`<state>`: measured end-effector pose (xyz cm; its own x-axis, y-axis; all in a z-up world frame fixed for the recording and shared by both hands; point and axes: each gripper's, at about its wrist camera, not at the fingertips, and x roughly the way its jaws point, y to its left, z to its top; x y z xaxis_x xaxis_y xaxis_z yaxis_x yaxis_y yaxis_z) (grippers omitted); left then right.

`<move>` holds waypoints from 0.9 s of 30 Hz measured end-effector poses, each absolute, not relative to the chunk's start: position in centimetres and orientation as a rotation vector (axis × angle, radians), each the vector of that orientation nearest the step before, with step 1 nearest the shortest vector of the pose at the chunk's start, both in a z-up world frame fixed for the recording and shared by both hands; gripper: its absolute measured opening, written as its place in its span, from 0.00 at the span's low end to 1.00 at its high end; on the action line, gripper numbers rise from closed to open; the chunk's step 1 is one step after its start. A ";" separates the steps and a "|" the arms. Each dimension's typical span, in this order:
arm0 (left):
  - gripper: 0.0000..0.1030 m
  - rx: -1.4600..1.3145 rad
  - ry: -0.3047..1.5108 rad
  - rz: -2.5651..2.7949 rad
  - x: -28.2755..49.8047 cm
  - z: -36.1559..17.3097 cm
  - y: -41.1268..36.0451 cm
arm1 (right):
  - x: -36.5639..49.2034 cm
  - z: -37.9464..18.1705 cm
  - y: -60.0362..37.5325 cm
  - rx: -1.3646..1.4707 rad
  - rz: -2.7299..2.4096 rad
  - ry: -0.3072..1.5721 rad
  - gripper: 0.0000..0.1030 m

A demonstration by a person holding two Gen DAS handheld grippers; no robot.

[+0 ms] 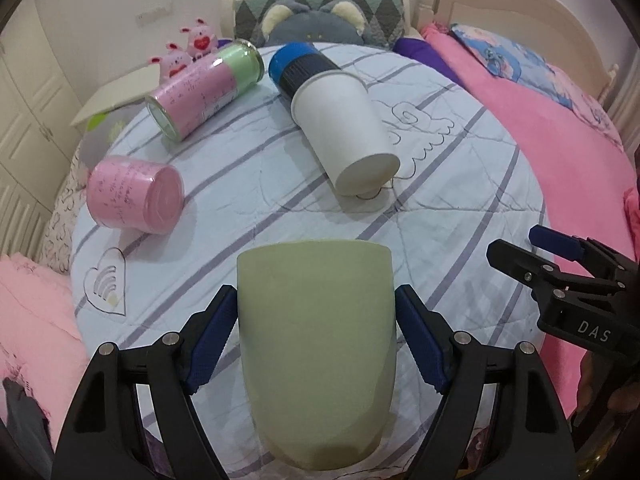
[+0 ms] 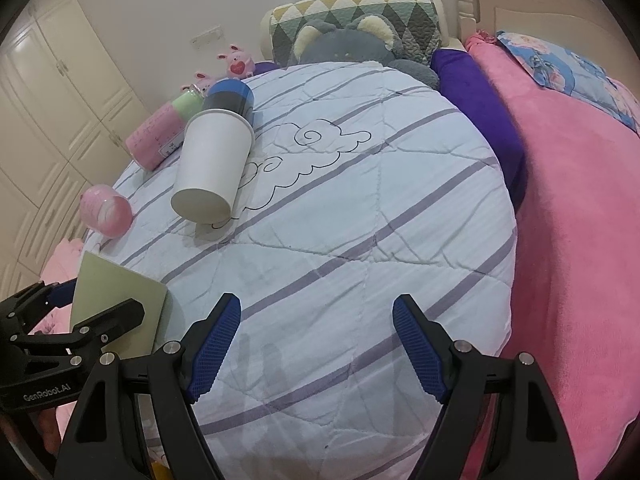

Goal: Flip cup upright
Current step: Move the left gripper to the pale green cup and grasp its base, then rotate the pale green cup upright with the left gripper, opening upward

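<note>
The left gripper [image 1: 316, 344] clamps its ribbed blue pads on a smooth, matte green cup [image 1: 316, 356] near the quilted striped blanket's [image 2: 360, 220] near edge; the right gripper [image 2: 316, 344] gapes wide, holding nothing.

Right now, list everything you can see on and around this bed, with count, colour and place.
Green cup: one, pale green, between the left gripper's pads.
Paper cup: one, white, lying on its side mid-quilt.
Blue-capped bottle: one, blue and black, lying behind the paper cup.
Pink containers: two, pink; the tall one with a green end far left, the short one nearer left, both on their sides.
Quilt: one, white with purple stripes.
Pink blanket: one, right side.
Grey plush: one, at the headboard.
Left gripper: closed on the green cup.
Right gripper: open, over the quilt.
</note>
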<state>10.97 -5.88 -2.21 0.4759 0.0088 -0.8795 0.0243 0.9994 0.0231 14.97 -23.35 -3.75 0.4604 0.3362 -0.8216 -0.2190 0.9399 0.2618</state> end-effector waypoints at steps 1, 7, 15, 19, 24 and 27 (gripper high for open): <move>0.78 0.036 1.067 -0.008 11.0 -2.0 -5.9 | 15.0 -3.7 -23.3 0.127 0.342 1.038 0.77; 0.78 0.026 1.009 -0.012 11.1 -0.7 -5.5 | 14.8 -3.5 -23.3 0.126 0.341 1.031 0.77; 0.78 0.005 0.931 -0.018 11.4 0.6 -5.0 | 14.4 -3.0 -23.4 0.129 0.331 1.017 0.77; 0.78 0.004 0.912 -0.020 11.4 0.8 -5.0 | 14.3 -2.9 -23.4 0.131 0.325 1.013 0.77; 0.78 0.016 0.870 -0.036 10.5 1.3 -5.0 | 14.1 -2.7 -23.5 0.126 0.320 1.010 0.77; 0.78 0.013 0.862 -0.032 10.2 1.1 -4.8 | 13.8 -2.7 -23.5 0.127 0.317 1.010 0.77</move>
